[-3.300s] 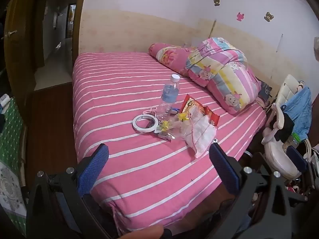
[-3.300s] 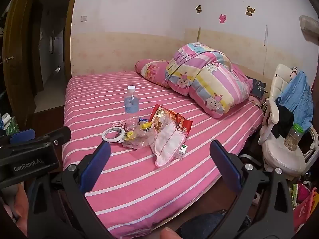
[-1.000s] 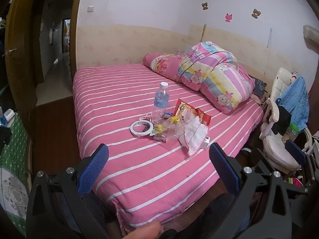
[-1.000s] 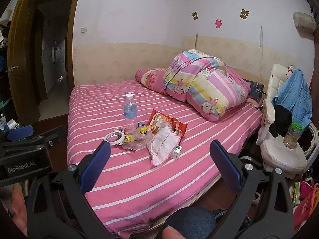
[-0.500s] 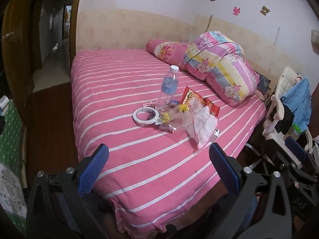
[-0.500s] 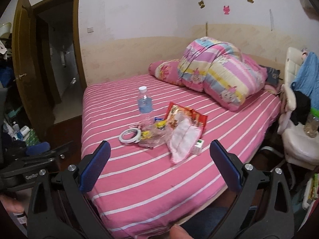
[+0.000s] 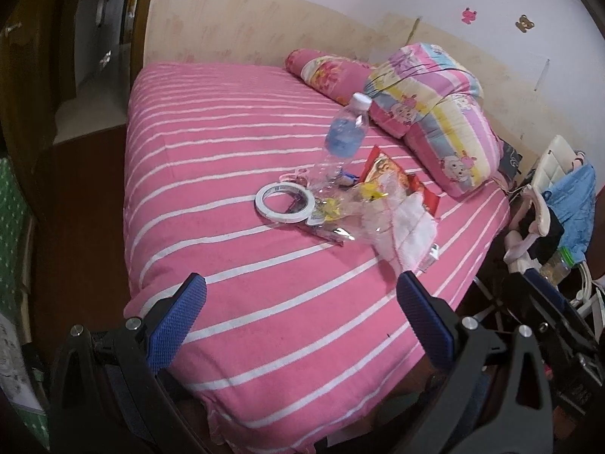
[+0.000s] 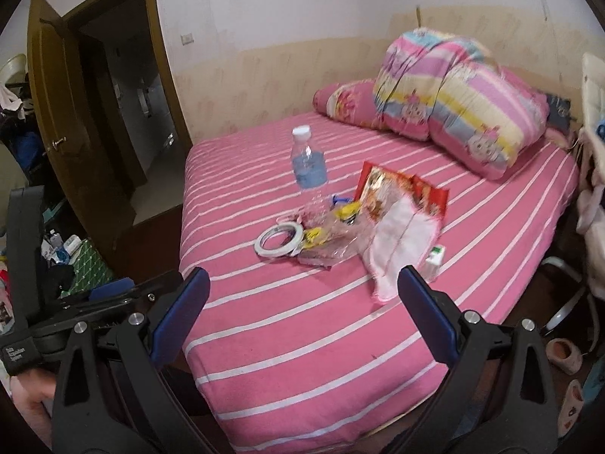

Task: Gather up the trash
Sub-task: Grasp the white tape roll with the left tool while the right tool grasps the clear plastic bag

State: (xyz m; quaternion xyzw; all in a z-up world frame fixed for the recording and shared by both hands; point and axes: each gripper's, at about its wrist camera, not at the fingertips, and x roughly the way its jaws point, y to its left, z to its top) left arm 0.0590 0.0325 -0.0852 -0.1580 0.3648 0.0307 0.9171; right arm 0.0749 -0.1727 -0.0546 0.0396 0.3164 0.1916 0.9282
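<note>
Both my left gripper [image 7: 300, 316] and right gripper [image 8: 302, 310] hang released; I should approach the bottle [image 8: 310, 174] upright, gripping mid-body.

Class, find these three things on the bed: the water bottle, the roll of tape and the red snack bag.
water bottle [image 8: 309, 169]: right wrist view, on its blue label.
roll of tape [image 7: 284, 202]: left wrist view, on the ring's far rim.
red snack bag [image 8: 382, 186]: right wrist view, on its printed front.
</note>
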